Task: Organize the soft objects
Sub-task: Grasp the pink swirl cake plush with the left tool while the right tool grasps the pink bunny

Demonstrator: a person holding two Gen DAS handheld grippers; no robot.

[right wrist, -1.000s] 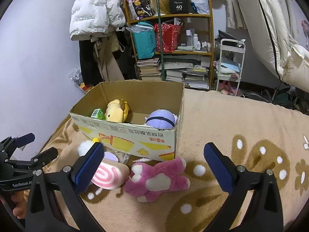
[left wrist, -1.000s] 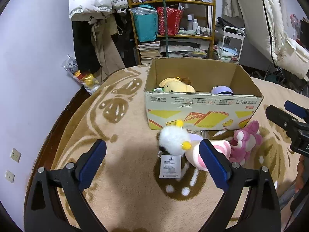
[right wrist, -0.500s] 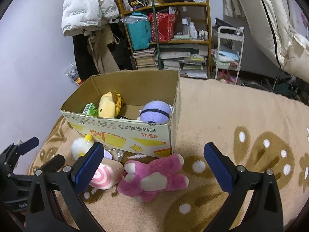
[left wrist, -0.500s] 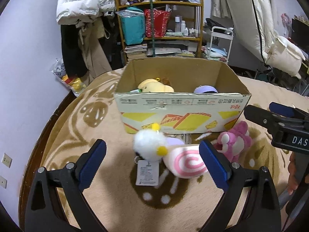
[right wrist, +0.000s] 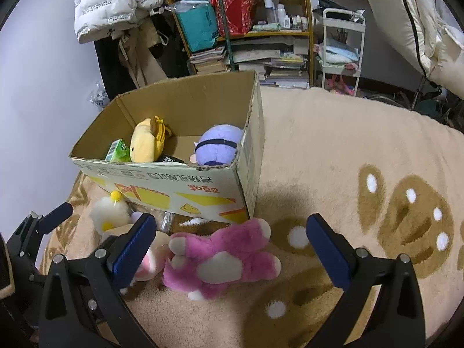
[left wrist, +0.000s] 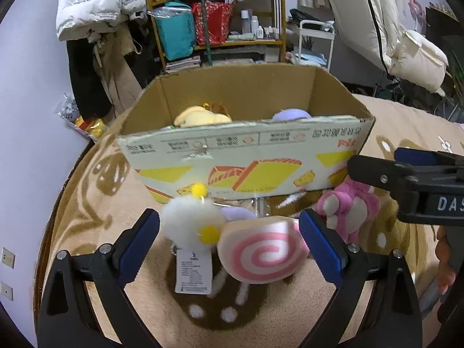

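Note:
A cardboard box (left wrist: 246,145) stands on the beige blanket and holds a yellow plush (right wrist: 146,142) and a purple plush (right wrist: 219,146). In front of it lie a white fluffy plush (left wrist: 190,221) with a paper tag, a pink swirl roll plush (left wrist: 261,253) and a pink bear (right wrist: 223,258). My left gripper (left wrist: 230,246) is open, its fingers either side of the white plush and the swirl roll. My right gripper (right wrist: 229,246) is open just above the pink bear, which also shows in the left wrist view (left wrist: 348,211).
A cluttered wooden shelf (right wrist: 246,23), hanging coats (right wrist: 113,3) and a white cart (right wrist: 342,46) stand behind the bed. The blanket (right wrist: 362,150) stretches open to the right of the box. The bed's dark edge runs along the left (left wrist: 58,203).
Both grippers have moved forward and down toward the plush toys in front of the box. The toys now sit between the fingers. Both stay open.

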